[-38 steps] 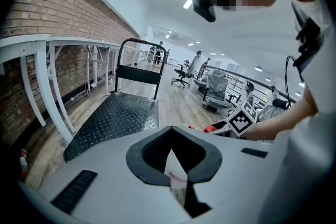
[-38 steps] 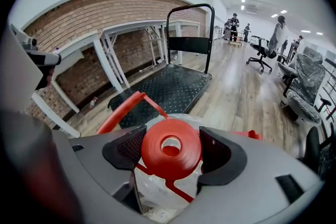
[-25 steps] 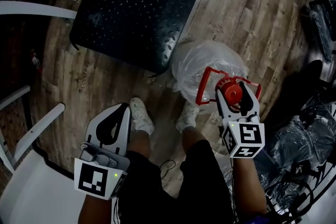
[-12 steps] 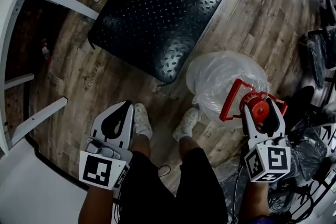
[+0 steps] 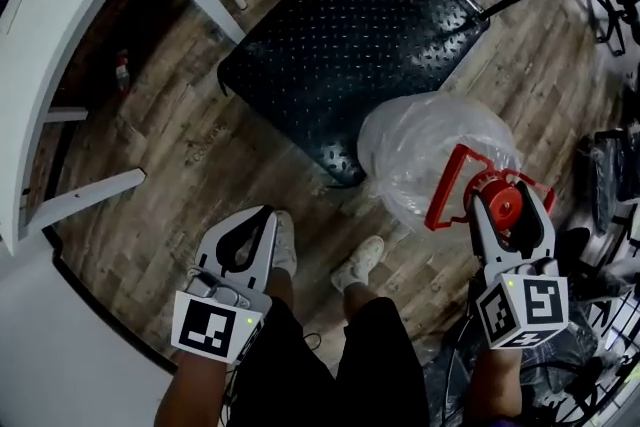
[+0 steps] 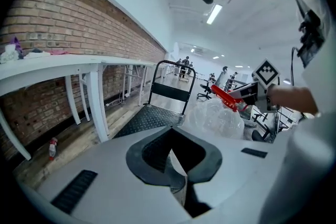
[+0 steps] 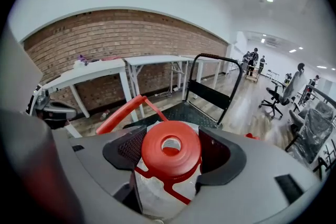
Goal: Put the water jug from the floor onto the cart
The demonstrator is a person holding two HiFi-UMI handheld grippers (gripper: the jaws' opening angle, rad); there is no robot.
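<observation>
The clear water jug has a red cap and a red handle. It hangs beside the near right corner of the cart, a black diamond-plate platform with a black push bar. My right gripper is shut on the jug's neck. In the right gripper view the red cap fills the space between the jaws, with the cart beyond. My left gripper hangs shut and empty over the wooden floor, left of the person's shoes. The left gripper view shows the jug to the right of the cart.
A white table with angled legs stands at the left along a brick wall. A small bottle lies on the floor under it. Office chairs and black bags crowd the right side. The person's shoes are close to the jug.
The cart has come nearer and more fully into view, push bar included. The jug stays in the right gripper. The left gripper stays shut and empty.
</observation>
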